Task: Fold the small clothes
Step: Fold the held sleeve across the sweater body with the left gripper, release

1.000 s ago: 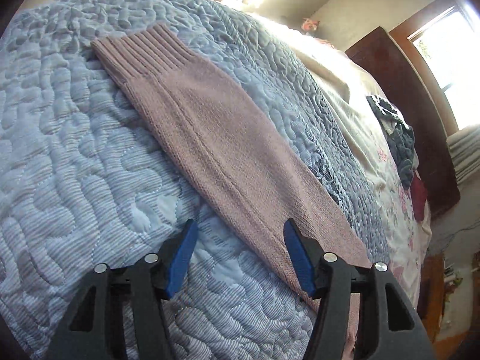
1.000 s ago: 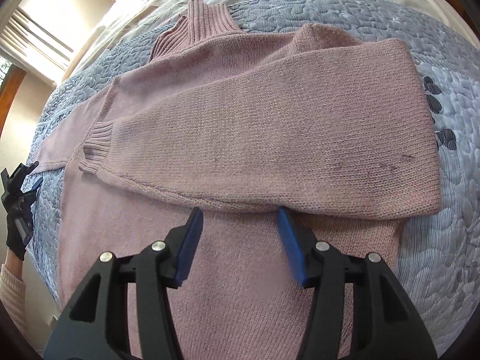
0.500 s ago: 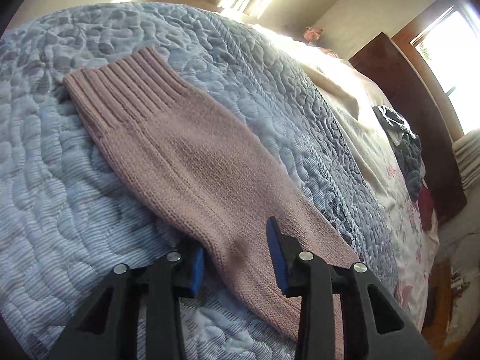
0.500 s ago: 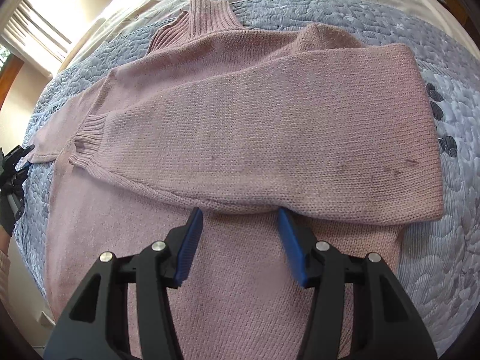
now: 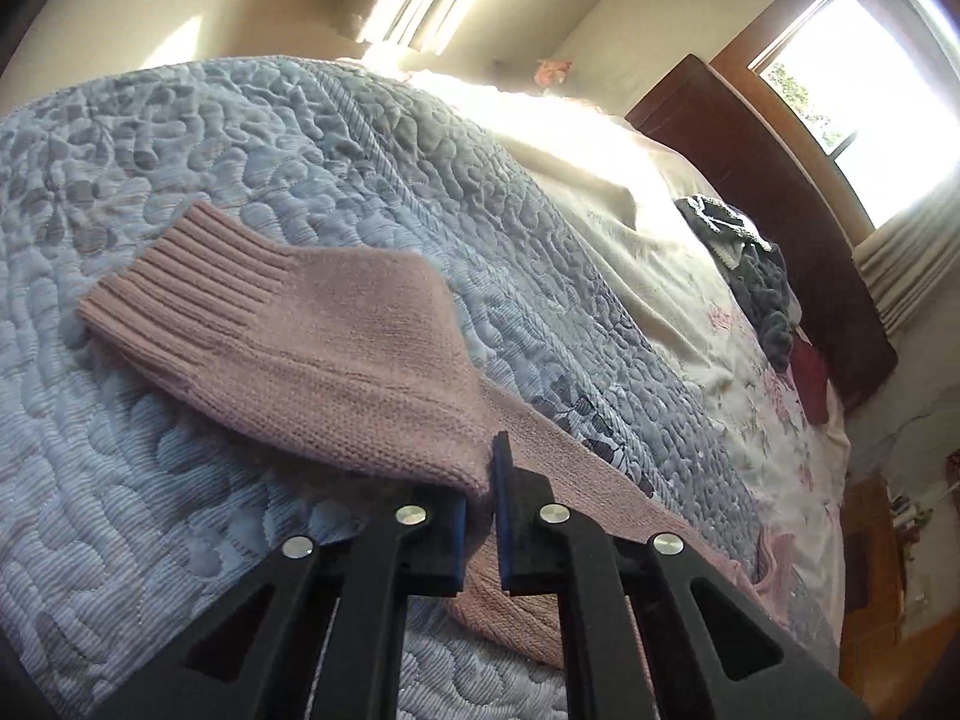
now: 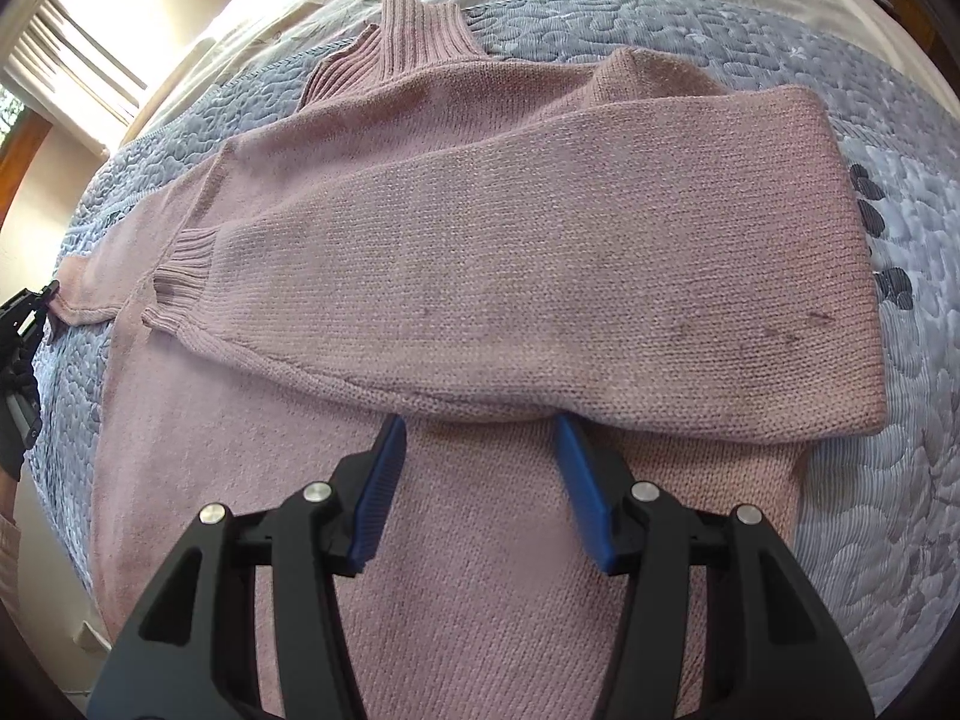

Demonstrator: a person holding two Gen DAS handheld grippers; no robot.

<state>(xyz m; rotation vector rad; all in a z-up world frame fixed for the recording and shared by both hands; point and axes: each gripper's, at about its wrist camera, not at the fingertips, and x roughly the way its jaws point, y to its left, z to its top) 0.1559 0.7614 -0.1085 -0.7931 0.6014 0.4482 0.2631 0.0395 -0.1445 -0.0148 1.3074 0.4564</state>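
Observation:
A dusty-pink knit sweater (image 6: 480,252) lies flat on the blue quilt (image 6: 888,480), collar at the far end. One sleeve is folded across its chest, its ribbed cuff (image 6: 186,258) to the left. My right gripper (image 6: 477,450) hovers open just short of that folded sleeve, nothing between its blue pads. In the left wrist view the other sleeve (image 5: 336,354) stretches out over the quilt (image 5: 150,510), its ribbed cuff (image 5: 180,282) far left. My left gripper (image 5: 480,498) is shut on this sleeve's edge, and the knit bunches up at the pads.
The left gripper (image 6: 24,336) shows at the far left edge of the right wrist view. Beyond the quilt lie a cream floral sheet (image 5: 690,276), a heap of dark clothes (image 5: 750,276) and a dark wooden headboard (image 5: 780,210). A bright window (image 5: 858,96) sits at upper right.
My left gripper moved in over the sleeve's edge and closed on it, raising the fabric into a fold. The right gripper stayed open in almost the same place.

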